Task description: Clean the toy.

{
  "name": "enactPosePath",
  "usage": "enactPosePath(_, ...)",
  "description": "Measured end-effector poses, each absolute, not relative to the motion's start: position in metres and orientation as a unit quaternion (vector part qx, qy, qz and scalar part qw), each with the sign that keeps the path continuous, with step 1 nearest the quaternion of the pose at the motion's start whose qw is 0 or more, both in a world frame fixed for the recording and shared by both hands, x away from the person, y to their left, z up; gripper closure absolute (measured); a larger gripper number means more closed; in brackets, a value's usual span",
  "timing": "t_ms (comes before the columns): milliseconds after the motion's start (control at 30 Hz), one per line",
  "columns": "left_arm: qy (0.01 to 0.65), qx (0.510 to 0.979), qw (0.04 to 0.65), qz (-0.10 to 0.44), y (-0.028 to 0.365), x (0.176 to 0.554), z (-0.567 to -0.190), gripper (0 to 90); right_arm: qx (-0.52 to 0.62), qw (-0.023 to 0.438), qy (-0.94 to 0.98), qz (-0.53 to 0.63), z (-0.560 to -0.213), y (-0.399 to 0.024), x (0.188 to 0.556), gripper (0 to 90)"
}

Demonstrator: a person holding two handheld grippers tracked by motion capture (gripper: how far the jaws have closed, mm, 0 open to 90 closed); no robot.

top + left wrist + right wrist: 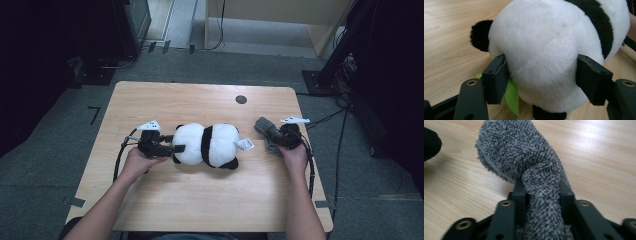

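Your left gripper [541, 77] clamped round the plush panda [544, 50], your right gripper [541, 195] pinching the grey cloth [524, 157] between its fingers

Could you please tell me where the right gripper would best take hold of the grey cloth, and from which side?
Grip the grey cloth at its bunched, rope-like middle, coming in low from the table's right end. There the folds gather narrow enough to fit between the jaws, as the right gripper shows, pinching that neck while the looser end flops toward the toy panda.
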State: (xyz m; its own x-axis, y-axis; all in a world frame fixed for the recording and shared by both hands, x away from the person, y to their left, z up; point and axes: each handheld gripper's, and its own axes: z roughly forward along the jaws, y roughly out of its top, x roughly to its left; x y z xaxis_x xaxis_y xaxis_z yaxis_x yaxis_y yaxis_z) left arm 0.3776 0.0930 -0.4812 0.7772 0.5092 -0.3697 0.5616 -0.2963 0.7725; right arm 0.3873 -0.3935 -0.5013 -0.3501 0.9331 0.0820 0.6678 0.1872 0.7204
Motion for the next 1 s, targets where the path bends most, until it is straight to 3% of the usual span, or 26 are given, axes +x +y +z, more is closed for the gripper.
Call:
enactPosePath(433, 0.335, 0.802, 0.493, -0.041, 0.093, 0.377, -0.473, 24.2, 0.547, 0.190, 0.741, 0.340, -0.494, -0.392, 0.385, 73.5)
enactPosePath(700, 0.334, 0.810, 0.479, -0.049, 0.084, 0.380, -0.484, 7.1, 0.540, 0.189, 0.743, 0.347, -0.489, -0.388, 0.385, 73.5)
enactPosePath(867, 0.323, 0.820, 0.469, -0.047, 0.078, 0.378, -0.484, 8.8, 0.536, 0.188, 0.745, 0.351, -0.486, -0.384, 0.385, 73.7)
enactPosePath(1000, 0.328, 0.822, 0.464, -0.041, 0.078, 0.375, -0.481, 25.2, 0.532, 0.184, 0.743, 0.363, -0.476, -0.379, 0.384, 74.2)
